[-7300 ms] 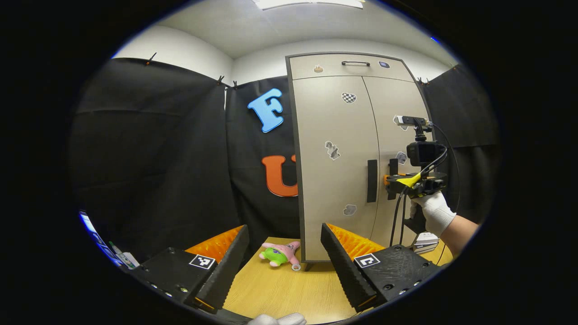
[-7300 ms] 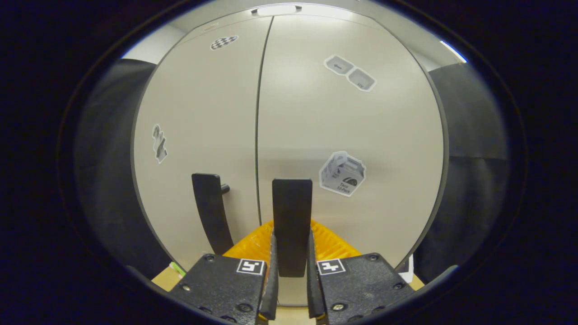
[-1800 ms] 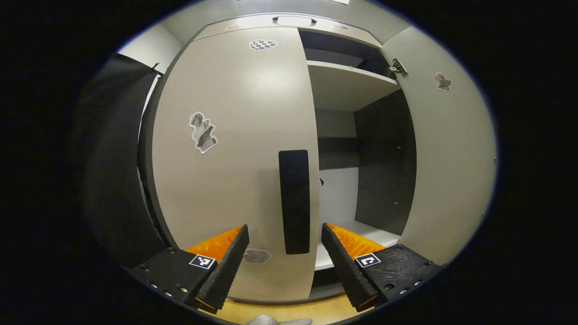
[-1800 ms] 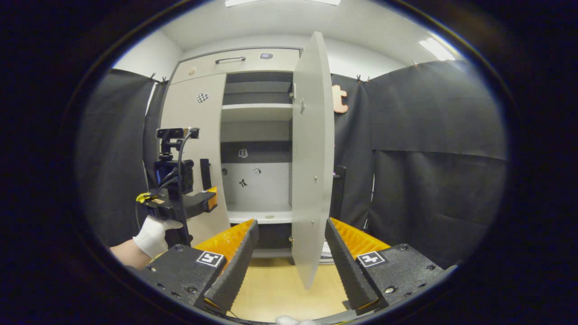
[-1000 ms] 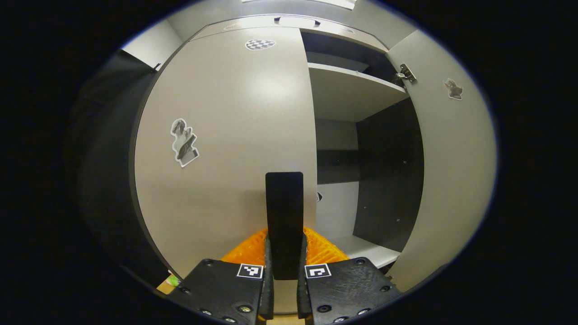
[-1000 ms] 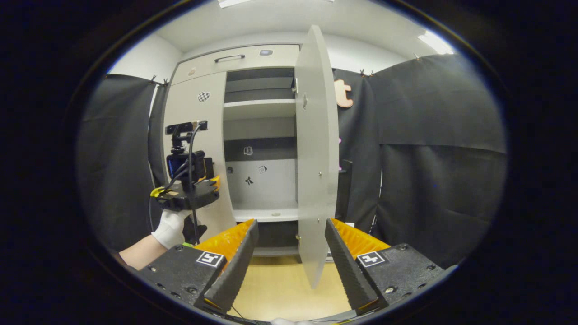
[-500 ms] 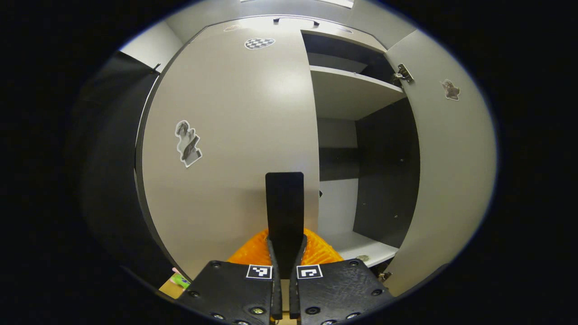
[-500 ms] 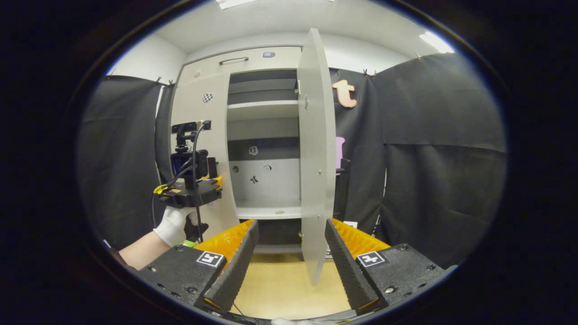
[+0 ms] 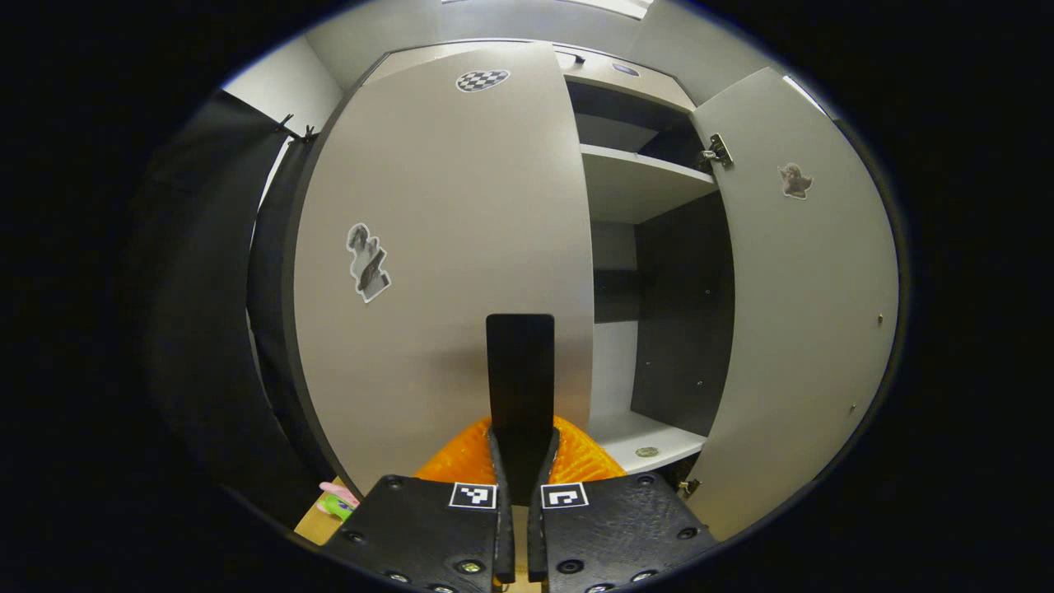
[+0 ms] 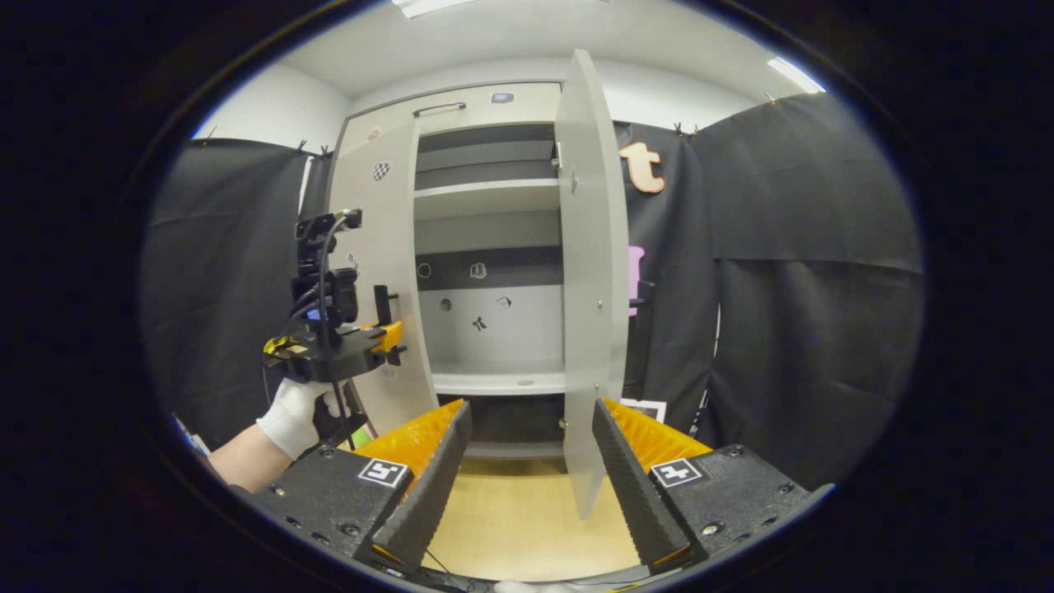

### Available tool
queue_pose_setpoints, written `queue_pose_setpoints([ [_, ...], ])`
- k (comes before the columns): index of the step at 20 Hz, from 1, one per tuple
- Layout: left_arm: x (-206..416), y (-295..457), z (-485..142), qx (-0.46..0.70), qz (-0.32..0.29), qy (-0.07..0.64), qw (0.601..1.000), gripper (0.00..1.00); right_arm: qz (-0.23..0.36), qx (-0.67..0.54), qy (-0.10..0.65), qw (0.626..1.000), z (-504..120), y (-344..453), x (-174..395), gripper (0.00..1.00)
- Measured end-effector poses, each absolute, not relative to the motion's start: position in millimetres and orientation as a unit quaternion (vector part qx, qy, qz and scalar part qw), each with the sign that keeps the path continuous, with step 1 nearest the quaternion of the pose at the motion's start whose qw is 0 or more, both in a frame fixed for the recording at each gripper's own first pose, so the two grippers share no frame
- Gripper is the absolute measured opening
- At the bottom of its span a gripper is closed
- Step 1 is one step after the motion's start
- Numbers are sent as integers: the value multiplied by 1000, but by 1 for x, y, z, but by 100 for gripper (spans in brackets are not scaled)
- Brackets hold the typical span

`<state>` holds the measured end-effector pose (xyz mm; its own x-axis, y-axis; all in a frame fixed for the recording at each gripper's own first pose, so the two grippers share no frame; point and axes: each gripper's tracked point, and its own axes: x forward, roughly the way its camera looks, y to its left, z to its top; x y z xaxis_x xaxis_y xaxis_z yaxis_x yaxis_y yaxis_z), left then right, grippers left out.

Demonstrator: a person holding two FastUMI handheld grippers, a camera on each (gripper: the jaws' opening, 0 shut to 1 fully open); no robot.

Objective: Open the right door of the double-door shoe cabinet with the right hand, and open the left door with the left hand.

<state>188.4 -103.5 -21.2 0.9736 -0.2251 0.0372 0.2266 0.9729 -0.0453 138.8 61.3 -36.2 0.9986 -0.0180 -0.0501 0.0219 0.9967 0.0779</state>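
L gripper is clamped tight on the black handle of the left door, which has swung out a bit since 0.5 s ago. R gripper hangs wide apart, empty, facing the right door edge-on, fully swung out.

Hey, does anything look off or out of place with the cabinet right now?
Nothing stands out. The right door hangs open and straight, the left gripper clamps the left door's handle, and the shelves look level.

Plush toy — mostly hidden behind the left tool.
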Motion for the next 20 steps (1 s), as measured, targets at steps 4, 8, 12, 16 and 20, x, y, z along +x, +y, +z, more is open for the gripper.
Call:
queue_pose_setpoints([
  [4,164,-91,-20,-27,-125,-11,992,6,10,38,29,999,-40,74,143,92],
  [8,150,-78,-23,-49,-129,-2,990,6,26,42,28,998,-41,86,146,92],
  [12,138,-64,-23,-32,-118,-8,992,5,38,42,30,998,-41,95,151,92],
  [16,126,-48,-24,-29,-103,-11,994,5,51,42,31,997,-42,108,158,93],
  [20,115,-23,-25,-22,-83,-13,996,5,66,43,31,996,-42,121,160,92],
])
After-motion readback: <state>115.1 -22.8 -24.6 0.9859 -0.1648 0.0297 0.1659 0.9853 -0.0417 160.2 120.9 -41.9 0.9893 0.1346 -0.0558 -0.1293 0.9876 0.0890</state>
